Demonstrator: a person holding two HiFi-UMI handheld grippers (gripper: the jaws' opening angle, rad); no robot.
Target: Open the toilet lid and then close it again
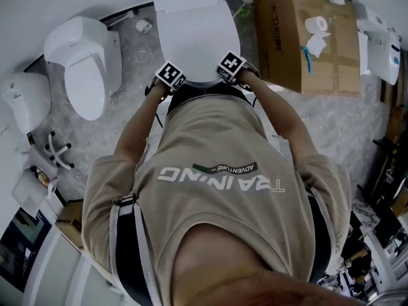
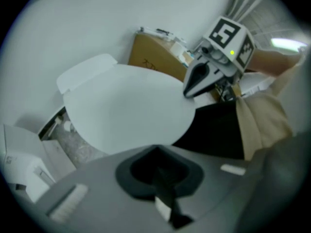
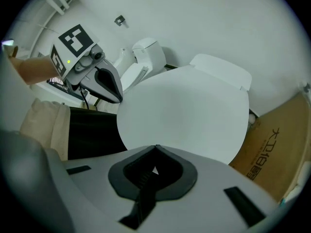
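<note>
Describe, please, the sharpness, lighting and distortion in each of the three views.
Head view: even soft light, mostly sharp, the toilet lid a near featureless white. Left gripper view: strong fisheye bend, dark corners, foreground blurred. Right gripper view: same fisheye, crisper, cardboard box print legible.

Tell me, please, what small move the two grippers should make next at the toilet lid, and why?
The toilet lid lies down flat, and the left gripper and right gripper sit at its front edge, jaws together, nothing between them. So I would probably ease both under that front edge and start lifting. Whether either touches it yet is unclear.
</note>
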